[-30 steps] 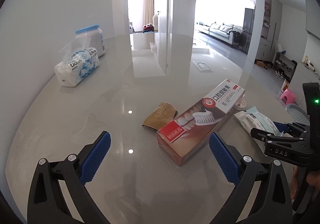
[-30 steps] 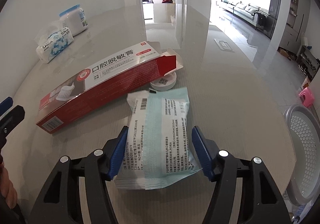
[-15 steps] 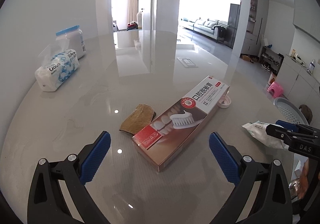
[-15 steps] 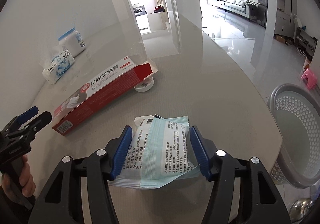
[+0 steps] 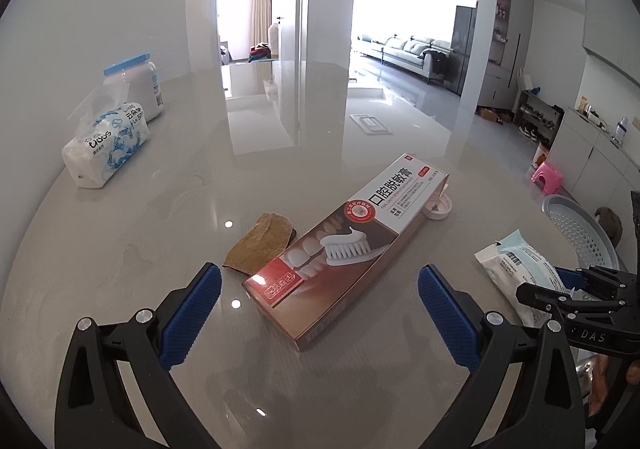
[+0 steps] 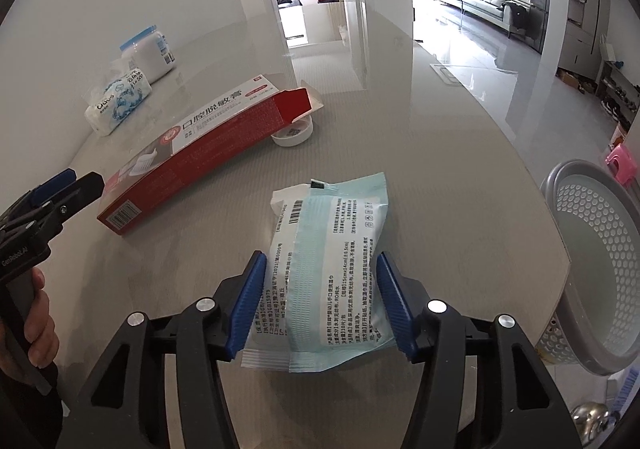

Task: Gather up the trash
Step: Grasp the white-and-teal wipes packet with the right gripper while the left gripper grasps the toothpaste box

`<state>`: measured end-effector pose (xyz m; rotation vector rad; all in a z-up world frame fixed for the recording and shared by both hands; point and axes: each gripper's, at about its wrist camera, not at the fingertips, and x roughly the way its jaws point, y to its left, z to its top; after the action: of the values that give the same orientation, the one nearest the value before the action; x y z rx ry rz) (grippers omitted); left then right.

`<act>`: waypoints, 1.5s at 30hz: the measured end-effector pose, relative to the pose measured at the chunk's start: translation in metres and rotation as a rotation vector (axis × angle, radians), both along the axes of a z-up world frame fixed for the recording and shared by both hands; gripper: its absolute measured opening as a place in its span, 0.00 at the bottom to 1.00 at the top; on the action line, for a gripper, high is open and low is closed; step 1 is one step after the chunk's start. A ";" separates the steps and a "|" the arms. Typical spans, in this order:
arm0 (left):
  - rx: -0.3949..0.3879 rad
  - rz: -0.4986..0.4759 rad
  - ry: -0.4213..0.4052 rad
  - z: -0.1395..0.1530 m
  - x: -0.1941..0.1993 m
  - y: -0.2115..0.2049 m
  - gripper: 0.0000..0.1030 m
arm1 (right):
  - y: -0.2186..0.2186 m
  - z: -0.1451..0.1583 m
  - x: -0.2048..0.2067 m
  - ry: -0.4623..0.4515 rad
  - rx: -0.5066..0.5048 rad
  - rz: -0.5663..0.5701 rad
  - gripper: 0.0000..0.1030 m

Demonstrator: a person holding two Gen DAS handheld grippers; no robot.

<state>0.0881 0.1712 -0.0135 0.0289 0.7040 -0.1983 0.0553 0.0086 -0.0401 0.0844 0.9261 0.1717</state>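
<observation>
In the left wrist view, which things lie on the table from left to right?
Tissue pack → brown scrap → toothpaste box → white cap → wet wipes packet, held by the right hand-held gripper.

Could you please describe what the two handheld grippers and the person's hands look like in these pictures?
Both grippers are black frames with silver bolts and two blue, dimpled finger pads. The left gripper carries white "GenRobot.AI" lettering on its body, seen from the right wrist view; the right gripper shows "DAS" lettering from the left wrist view. A bare hand with a dark sleeve grips the left handle. No cables are visible.
</observation>
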 end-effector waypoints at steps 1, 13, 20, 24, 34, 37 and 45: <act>-0.002 0.000 0.000 0.000 0.000 0.000 0.94 | 0.002 0.000 0.001 0.001 -0.007 0.000 0.56; -0.007 -0.001 0.002 0.000 0.002 0.002 0.94 | 0.019 -0.003 0.017 0.049 -0.136 -0.018 0.64; -0.011 -0.007 0.008 -0.002 0.002 0.005 0.94 | 0.022 -0.012 0.019 0.065 -0.141 -0.007 0.49; -0.007 -0.008 0.020 -0.004 0.006 0.008 0.94 | 0.014 -0.008 0.015 0.032 -0.092 -0.021 0.45; 0.022 -0.073 0.029 -0.009 0.019 -0.002 0.94 | -0.005 0.004 -0.001 -0.001 0.001 -0.029 0.44; 0.001 -0.102 0.063 -0.011 0.034 -0.006 0.94 | -0.007 0.006 -0.003 -0.002 0.033 -0.019 0.44; 0.054 -0.199 0.132 -0.020 0.058 -0.028 0.94 | -0.014 0.013 -0.009 -0.016 0.088 -0.001 0.44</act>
<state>0.1459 0.1430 -0.0340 0.1393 0.8385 -0.3743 0.0466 -0.0058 -0.0271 0.1646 0.9026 0.2114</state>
